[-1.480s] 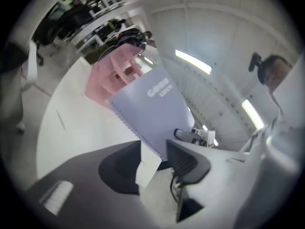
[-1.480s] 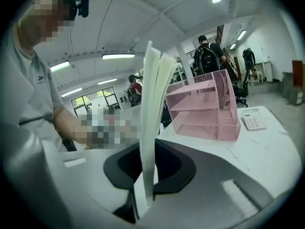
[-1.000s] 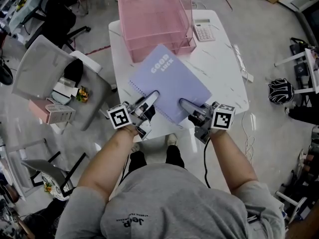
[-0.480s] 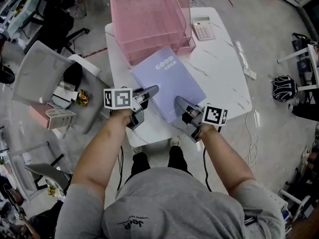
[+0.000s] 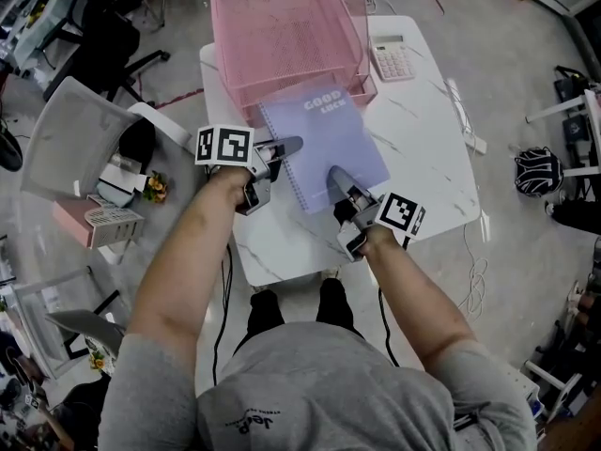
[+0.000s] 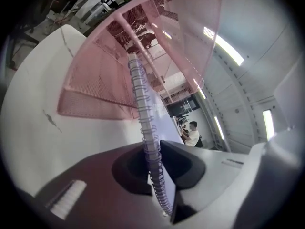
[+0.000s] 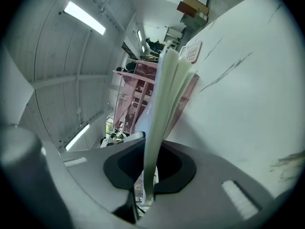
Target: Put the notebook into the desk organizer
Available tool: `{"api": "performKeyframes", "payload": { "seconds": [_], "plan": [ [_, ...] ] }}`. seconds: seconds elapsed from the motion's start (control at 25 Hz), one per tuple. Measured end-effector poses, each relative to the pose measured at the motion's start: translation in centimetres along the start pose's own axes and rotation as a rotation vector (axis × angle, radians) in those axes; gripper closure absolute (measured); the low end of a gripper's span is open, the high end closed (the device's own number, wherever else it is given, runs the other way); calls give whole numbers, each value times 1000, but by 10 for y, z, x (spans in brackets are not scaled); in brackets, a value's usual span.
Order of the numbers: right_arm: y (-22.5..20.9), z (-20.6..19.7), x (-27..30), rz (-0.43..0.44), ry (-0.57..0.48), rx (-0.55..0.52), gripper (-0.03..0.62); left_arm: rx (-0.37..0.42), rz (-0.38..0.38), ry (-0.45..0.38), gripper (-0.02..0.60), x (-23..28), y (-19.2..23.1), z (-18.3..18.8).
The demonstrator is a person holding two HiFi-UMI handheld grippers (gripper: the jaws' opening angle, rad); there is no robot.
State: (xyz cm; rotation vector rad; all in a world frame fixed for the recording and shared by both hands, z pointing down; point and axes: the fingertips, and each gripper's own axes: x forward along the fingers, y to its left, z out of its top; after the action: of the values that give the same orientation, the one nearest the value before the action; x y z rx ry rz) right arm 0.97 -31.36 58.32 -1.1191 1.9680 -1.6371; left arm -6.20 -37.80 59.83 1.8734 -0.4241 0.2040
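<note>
Tabletop: white marbled tabletop [image 5: 427,148] on a grey floor, with a grey chair [image 5: 80,144] off to my left and a black bag [image 5: 536,170] on the floor to my right.
Desk organizer: pink mesh desk organizer [image 5: 282,26] with stacked tiers stands at the far end of the tabletop, its open front towards me.
Calculator: white calculator [image 5: 392,59] lies just beside the organizer, on its right.
Notebook: lavender spiral notebook [image 5: 333,134] with "GOOD LUCK" on the cover sits between my two hands, spiral edge on my left. Its far edge meets the front of the organizer's bottom tier. I cannot tell from the head view whether that edge has passed the lip.
Left hand-held gripper: my left hand-held gripper [image 5: 286,147] comes at the notebook from the left, about halfway along the spine. In the left gripper view the wire coil runs straight between the two dark pads, and they are clenched on it, so I am grasping the notebook by its binding.
Right hand-held gripper: my right hand-held gripper [image 5: 338,178] is at the near edge of the notebook, towards its right corner. In the right gripper view the pale stack of pages stands edge-on between the pads, which pinch it tight, so this one grasps the notebook too.
Arms: both of my forearms reach forward over the near edge of the tabletop, the left stretched further than the right.
</note>
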Motion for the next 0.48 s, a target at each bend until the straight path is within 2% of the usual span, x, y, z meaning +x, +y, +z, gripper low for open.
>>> {"api": "performKeyframes", "payload": {
  "seconds": [0.12, 0.24, 0.32, 0.4, 0.48],
  "plan": [
    [4, 5, 13, 12, -44, 18, 562, -14, 12, -54, 474, -3, 6, 15],
    [10, 7, 26, 36, -80, 31, 562, -66, 14, -161, 475, -12, 9, 30],
    [9, 6, 33, 22, -88, 28, 562, -106, 4, -226, 468, -18, 11, 37],
    [7, 6, 38, 2, -92, 18, 562, -123, -8, -251, 424, -25, 11, 37],
    [14, 11, 47, 51, -112, 33, 562, -122, -16, -244, 371, -30, 11, 32]
  ]
}}
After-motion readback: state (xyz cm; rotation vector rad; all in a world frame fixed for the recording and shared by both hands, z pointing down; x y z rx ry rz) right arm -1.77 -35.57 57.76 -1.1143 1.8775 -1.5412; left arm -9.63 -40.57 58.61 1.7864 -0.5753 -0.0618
